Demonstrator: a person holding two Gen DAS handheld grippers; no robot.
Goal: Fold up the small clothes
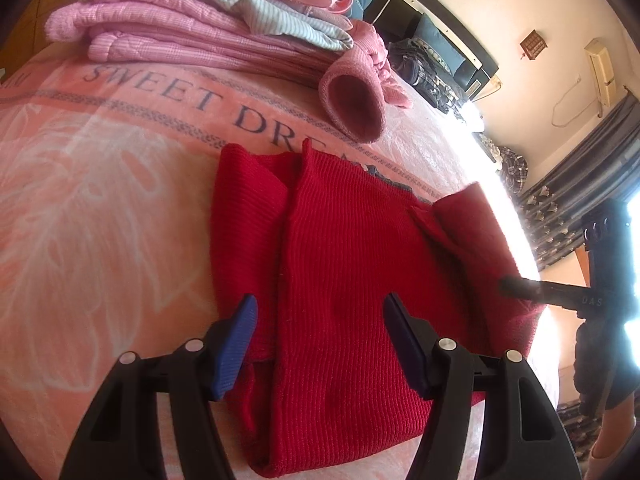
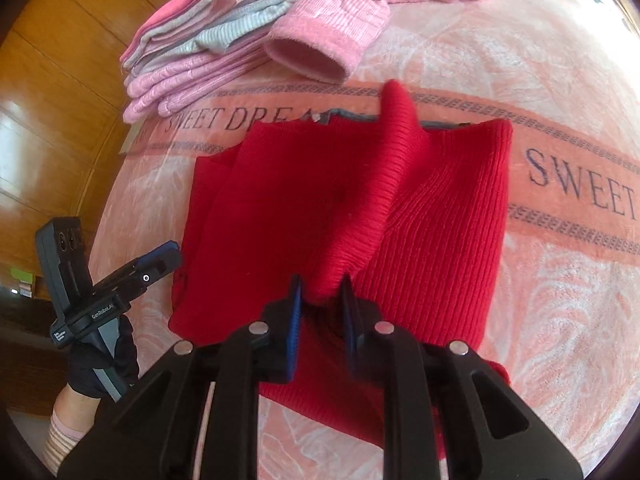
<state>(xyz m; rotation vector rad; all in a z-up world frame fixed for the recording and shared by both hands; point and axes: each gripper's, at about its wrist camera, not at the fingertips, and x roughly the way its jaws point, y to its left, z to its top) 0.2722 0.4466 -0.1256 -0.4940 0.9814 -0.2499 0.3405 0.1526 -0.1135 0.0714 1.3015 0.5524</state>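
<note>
On the pink blanket (image 2: 560,92), the red knit garment (image 1: 340,280) lies partly folded beside finished stacks (image 1: 180,28); right gripper (image 2: 320,292) pinches its sleeve, left gripper (image 1: 320,344) gapes empty.

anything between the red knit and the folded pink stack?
Between the red knit garment and the folded stack lies bare blanket with "SWEET DREAM" print; a loose pink sleeve reaches in from the right. Right wrist view shows it best.

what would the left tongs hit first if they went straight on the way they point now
Most likely the red knit garment: the open left tongs hover right over it, aimed along its length. Beyond it lie the pink blanket and a pink sleeve cuff, though depth is unclear.
</note>
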